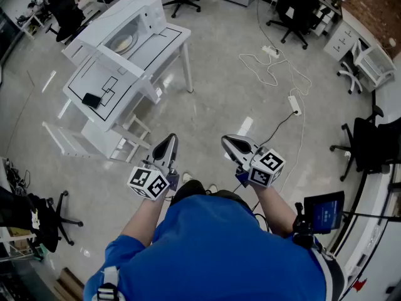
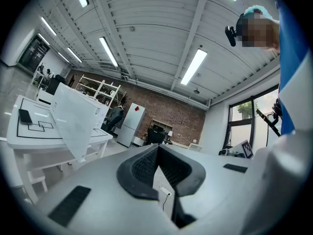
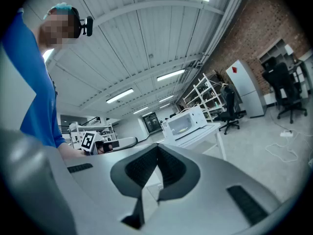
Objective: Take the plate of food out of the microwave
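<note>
A white microwave [image 1: 135, 21] stands on a white table [image 1: 160, 46] at the upper left of the head view, well away from me. Through its front window a plate of food [image 1: 122, 42] shows inside. The right gripper view also holds the microwave [image 3: 185, 123] in the distance, with the plate [image 3: 180, 127] dimly behind the glass. My left gripper [image 1: 171, 138] and right gripper [image 1: 226, 140] hover side by side above the floor, in front of the person's body. Both are shut with nothing between their jaws. In their own views the left gripper [image 2: 157, 149] and right gripper [image 3: 157, 148] have pads that meet.
A flat black object [image 1: 91, 100] lies on the table's black-lined markings. A white frame [image 1: 62, 140] lies on the floor by the table. A cable with a power strip [image 1: 294, 104] runs over the floor to the right. Office chairs [image 1: 294, 8] stand at the back, and a small screen [image 1: 324, 212] stands at the right.
</note>
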Demonstrator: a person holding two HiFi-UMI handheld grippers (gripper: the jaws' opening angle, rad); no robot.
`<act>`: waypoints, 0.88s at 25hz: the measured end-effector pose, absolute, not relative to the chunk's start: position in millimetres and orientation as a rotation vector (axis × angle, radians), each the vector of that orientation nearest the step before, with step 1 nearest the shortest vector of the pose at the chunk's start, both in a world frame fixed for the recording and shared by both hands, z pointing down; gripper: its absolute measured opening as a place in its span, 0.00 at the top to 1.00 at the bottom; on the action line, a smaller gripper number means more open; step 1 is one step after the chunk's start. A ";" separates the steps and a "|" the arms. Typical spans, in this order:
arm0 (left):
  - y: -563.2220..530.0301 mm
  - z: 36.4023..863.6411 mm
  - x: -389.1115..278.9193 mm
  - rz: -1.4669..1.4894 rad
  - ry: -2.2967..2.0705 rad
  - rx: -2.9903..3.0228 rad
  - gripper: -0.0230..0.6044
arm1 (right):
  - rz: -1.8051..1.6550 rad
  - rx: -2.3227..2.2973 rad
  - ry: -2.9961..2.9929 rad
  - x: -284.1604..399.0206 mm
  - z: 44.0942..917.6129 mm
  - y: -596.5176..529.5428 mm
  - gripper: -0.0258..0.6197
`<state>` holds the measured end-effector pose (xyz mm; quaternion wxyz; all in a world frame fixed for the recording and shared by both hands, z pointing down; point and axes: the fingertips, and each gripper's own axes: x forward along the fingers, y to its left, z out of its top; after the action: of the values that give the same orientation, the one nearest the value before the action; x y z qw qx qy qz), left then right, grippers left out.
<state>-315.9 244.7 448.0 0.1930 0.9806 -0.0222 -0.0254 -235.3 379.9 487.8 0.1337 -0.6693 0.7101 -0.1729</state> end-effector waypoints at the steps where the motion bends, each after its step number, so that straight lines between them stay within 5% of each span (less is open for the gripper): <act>1: 244.3 448.5 -310.5 -0.069 -0.059 2.755 0.95 | -0.500 -1.943 2.054 -230.1 489.0 379.8 0.96; 22: 165.9 439.8 -135.4 -0.071 0.087 2.735 0.95 | -0.509 -2.033 2.020 -78.8 479.4 291.4 0.96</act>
<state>-135.4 165.9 439.8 0.2010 0.9788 0.0311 -0.0253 -78.8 291.4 479.4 0.1150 -0.6938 0.6894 -0.1739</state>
